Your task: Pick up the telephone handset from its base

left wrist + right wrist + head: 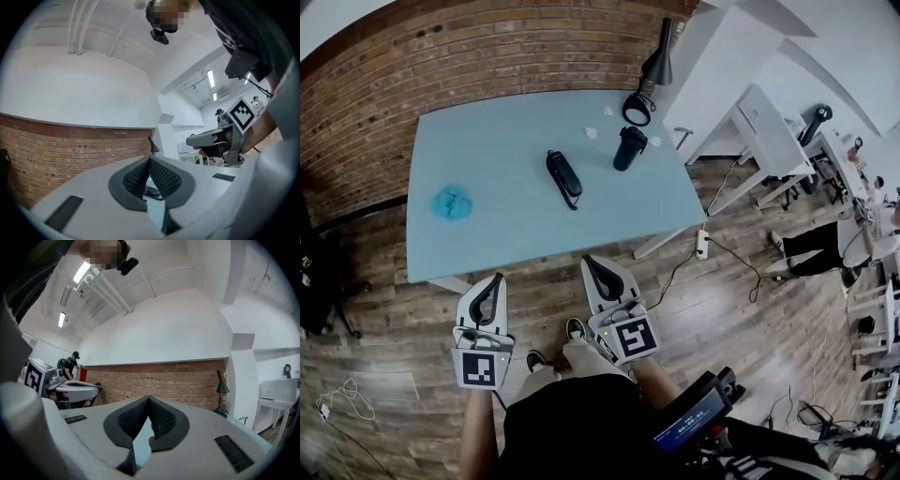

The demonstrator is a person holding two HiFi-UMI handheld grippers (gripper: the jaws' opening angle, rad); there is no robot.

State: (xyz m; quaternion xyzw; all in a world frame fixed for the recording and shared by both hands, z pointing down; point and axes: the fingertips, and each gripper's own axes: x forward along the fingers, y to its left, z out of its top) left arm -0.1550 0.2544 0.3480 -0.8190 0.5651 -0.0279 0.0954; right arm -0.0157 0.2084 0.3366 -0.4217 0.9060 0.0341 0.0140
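A black telephone handset (563, 176) lies lengthwise near the middle of the light blue table (497, 234); I cannot tell from here whether a base is under it. In the left gripper view a dark sliver of the handset (152, 191) shows in the gap below the pads. My left gripper (497, 278) and right gripper (590, 262) hover side by side just short of the table's near edge, pointing at it, well back from the handset. Both are shut with nothing between the pads, as the left gripper (150, 159) and right gripper (149, 398) show in their own views.
A black cylindrical cup (629, 147) stands right of the handset. A black desk lamp (649, 82) sits at the far right corner and a crumpled blue cloth (451, 202) at the left. Small white scraps (591, 133) lie near the cup. A brick wall (441, 56) runs behind.
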